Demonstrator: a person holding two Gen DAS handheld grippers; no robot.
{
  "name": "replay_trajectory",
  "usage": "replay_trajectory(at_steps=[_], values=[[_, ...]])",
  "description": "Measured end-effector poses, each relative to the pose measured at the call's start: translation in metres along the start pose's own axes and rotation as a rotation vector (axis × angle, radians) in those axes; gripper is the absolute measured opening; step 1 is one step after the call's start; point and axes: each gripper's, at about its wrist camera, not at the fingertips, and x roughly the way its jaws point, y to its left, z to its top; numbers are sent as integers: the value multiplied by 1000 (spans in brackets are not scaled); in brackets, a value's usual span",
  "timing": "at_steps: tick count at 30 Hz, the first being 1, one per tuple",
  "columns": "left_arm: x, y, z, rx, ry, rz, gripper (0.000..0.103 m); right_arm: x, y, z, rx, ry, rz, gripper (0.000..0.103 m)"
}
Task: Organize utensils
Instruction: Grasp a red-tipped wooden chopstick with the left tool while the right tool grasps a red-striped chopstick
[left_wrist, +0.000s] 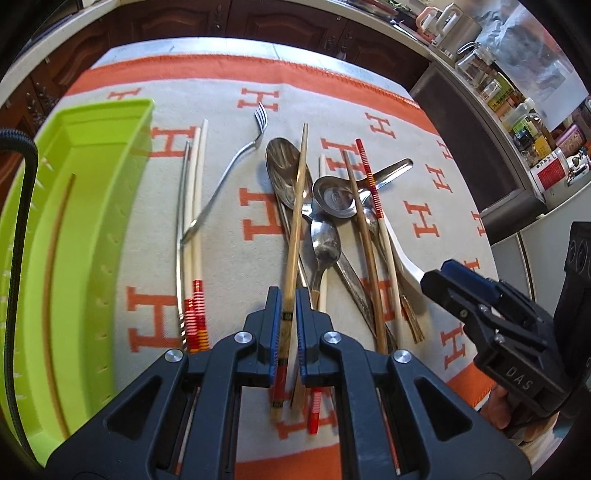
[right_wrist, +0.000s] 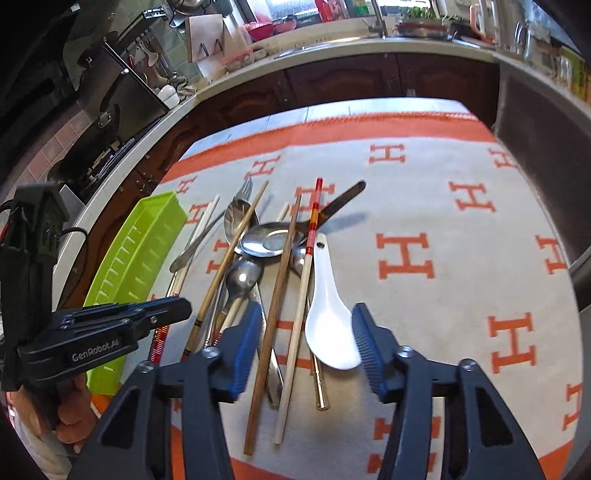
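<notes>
Left gripper (left_wrist: 287, 317) clenched on bamboo chopstick (left_wrist: 297, 214) above the utensil pile at mid-blanket; right gripper (right_wrist: 303, 347) parted, straddling white ceramic spoon (right_wrist: 327, 317) and wooden chopsticks (right_wrist: 275, 302); green tray (left_wrist: 85, 206) along blanket's (right_wrist: 461, 280) left edge.

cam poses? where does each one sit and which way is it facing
Left wrist: on the left gripper, angled down at the utensil pile; jaws shut on a bamboo chopstick; right gripper at right edge.
Right wrist: on the right gripper, angled down over the white spoon, jaws open; left gripper and a hand at left.
Shared: green tray, orange-patterned cloth.
</notes>
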Motion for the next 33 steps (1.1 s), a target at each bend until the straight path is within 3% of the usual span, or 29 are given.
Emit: replay_trajectory(at_steps=[13, 23, 33], values=[[28, -6, 9, 23, 21, 36, 5, 30, -13, 0, 12, 45, 71, 37], [29, -6, 12, 15, 9, 25, 5, 42, 0, 6, -24, 47, 73, 24], [28, -4, 13, 7, 4, 12, 5, 59, 8, 18, -44, 64, 40, 22]])
